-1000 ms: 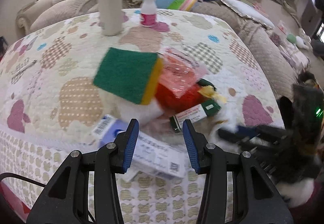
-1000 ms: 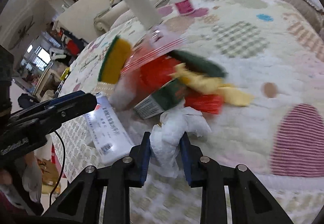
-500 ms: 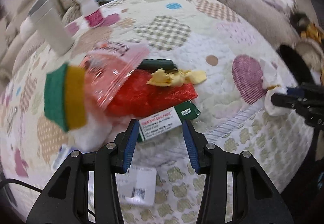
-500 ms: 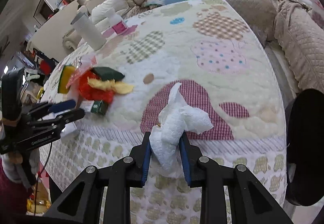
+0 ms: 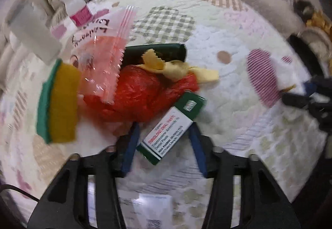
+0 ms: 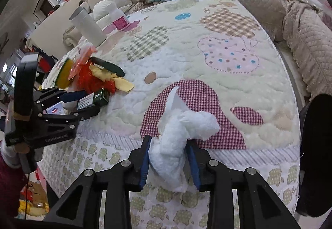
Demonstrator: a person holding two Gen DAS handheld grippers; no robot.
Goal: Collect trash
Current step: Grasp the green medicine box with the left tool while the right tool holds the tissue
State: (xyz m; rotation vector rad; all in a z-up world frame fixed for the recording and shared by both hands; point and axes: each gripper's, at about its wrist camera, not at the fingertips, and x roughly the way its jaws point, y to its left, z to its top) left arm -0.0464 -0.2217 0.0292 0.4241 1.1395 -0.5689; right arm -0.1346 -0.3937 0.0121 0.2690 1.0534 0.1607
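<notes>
At the desk's [image 6: 238, 92] near edge, the right hand-held gripper [image 6: 169, 158] is easing apart around a tissue [image 6: 182, 131], likely to drop it into the dark bin [image 6: 315, 156] beside; the left hand-held gripper [image 5: 162, 146] is closing astride a box [image 5: 172, 127], pads not yet pressing

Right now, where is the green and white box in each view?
Left wrist: the box lies low in the centre, between the left gripper fingers.
Right wrist: the box is at left of centre, between the same fingers.
Shared landmark: the red bag, just behind the box.
</notes>
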